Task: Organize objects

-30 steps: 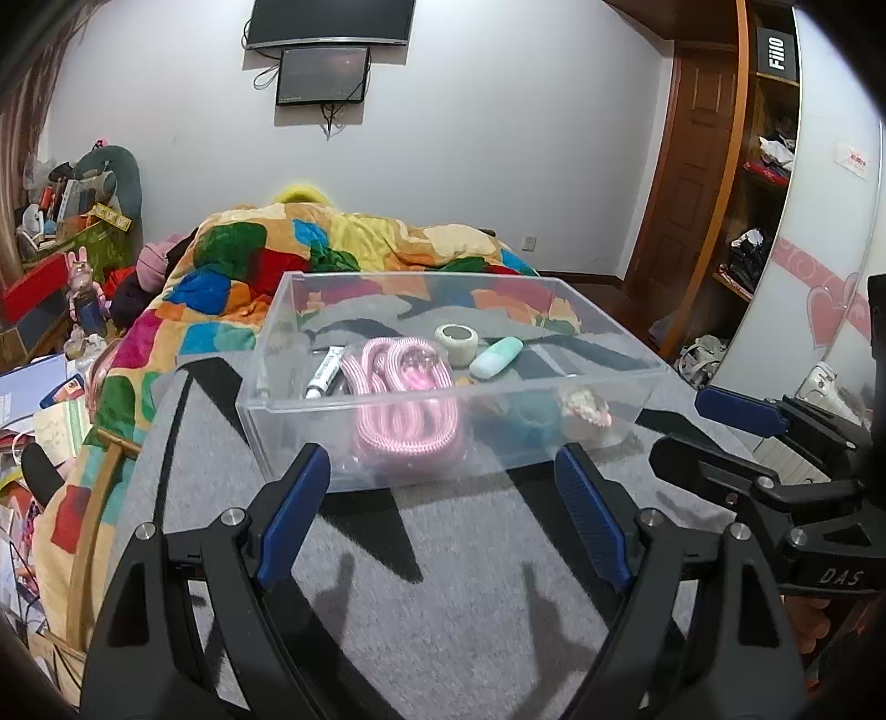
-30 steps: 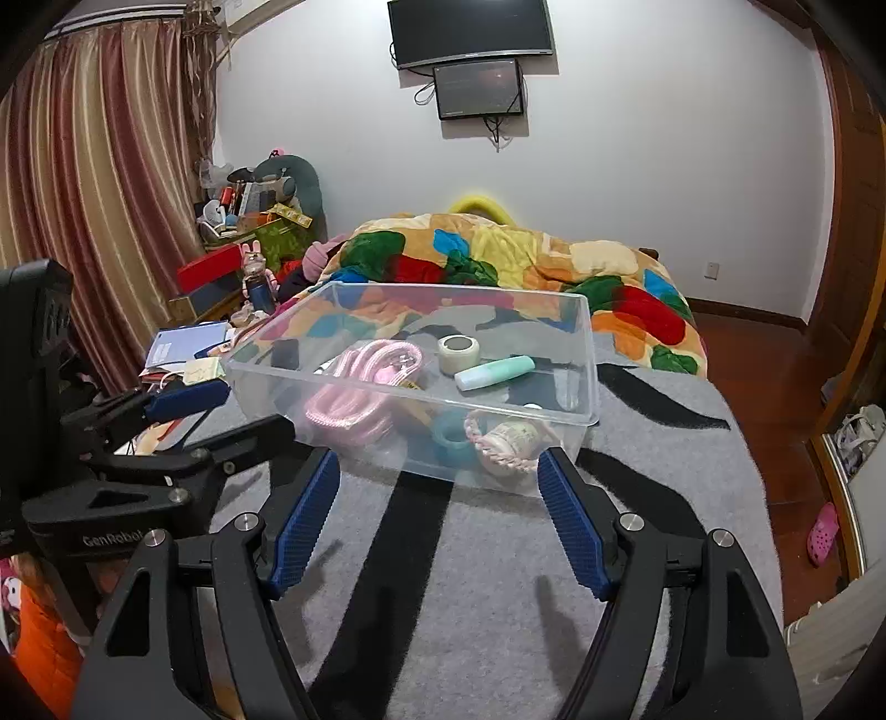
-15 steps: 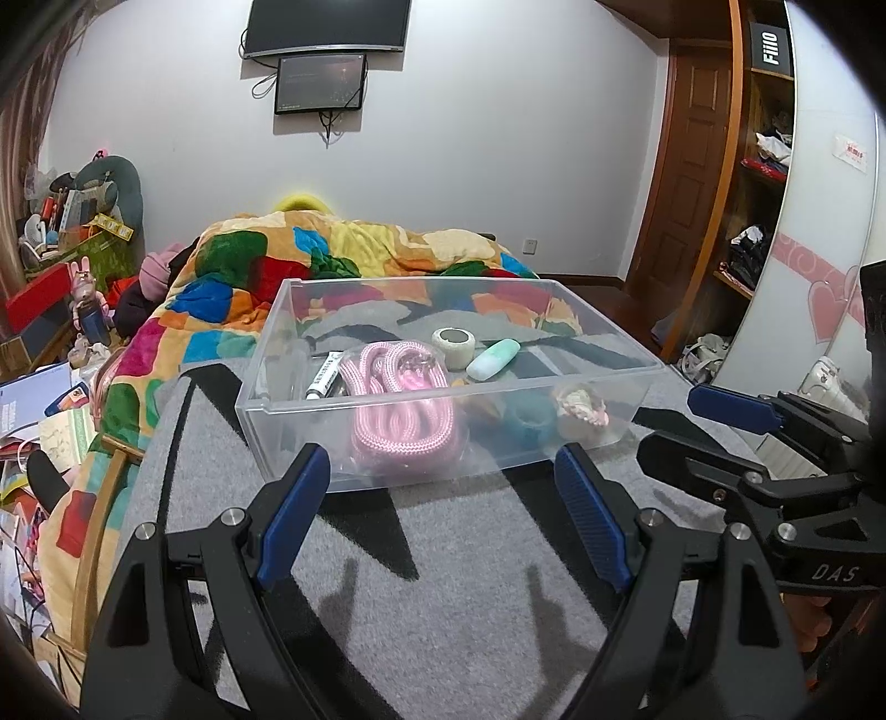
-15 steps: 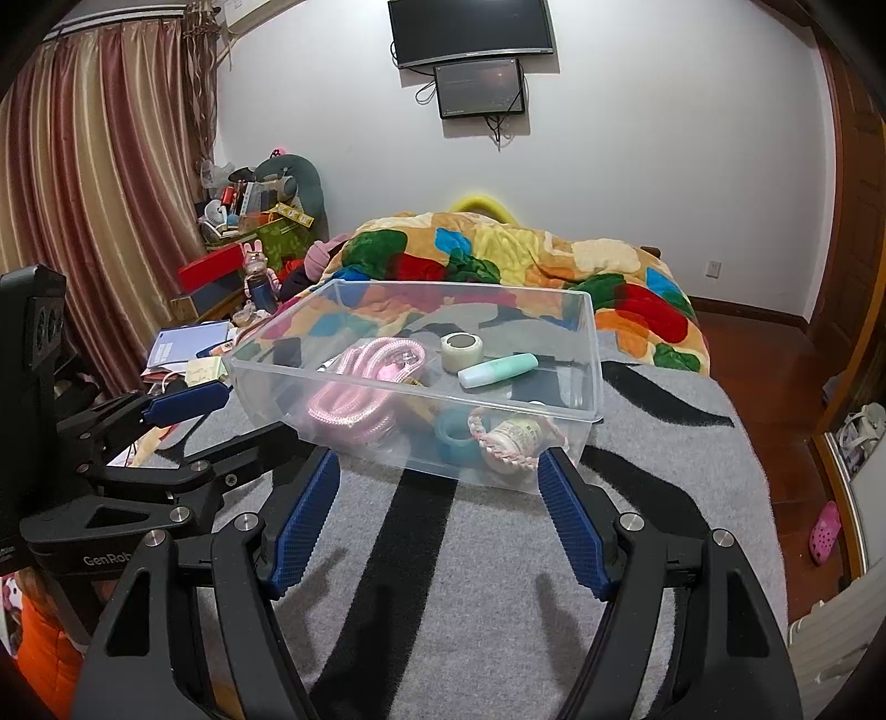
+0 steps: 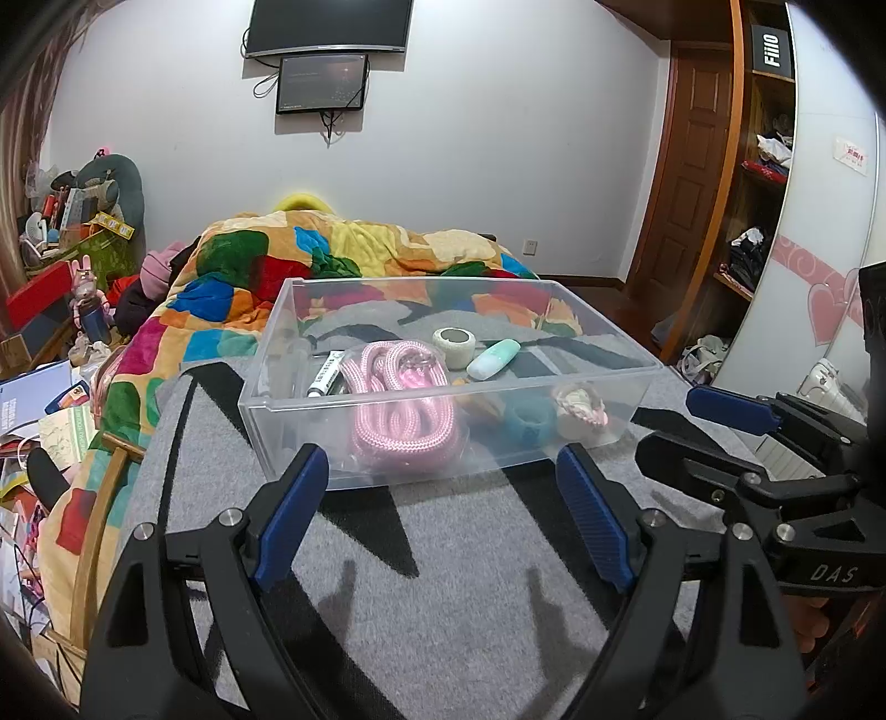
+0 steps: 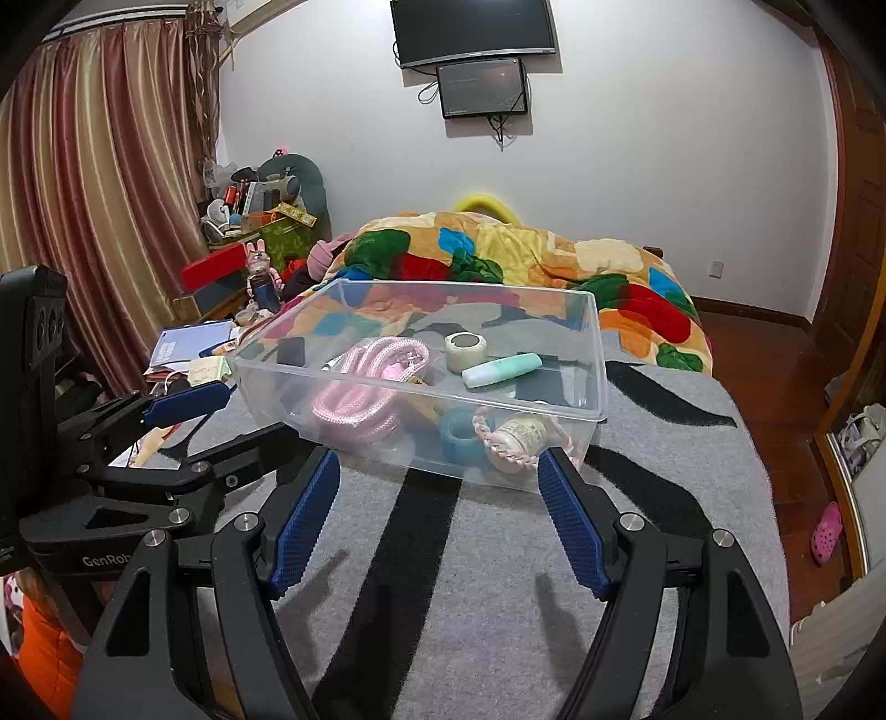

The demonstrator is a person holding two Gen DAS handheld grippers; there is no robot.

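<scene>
Clear glossy plastic bin point(image 5: 310, 410), braided rope point(image 5: 410, 426)

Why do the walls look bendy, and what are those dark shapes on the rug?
Left wrist view: the fisheye lens bows the door frame and blackens the corners; the tongs cast soft shadows on the rug. Right wrist view: the curtain curves likewise, and the clear bin shows faint glare.

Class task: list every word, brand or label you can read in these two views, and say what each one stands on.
"FiiO" on a black box on the top shelf.
"DAS" on the right hand-held gripper.
"GenRob", cut off, on the left hand-held gripper.
Print on the white tube in the clear bin: too small to read.
Wall sign: blurred.
</scene>
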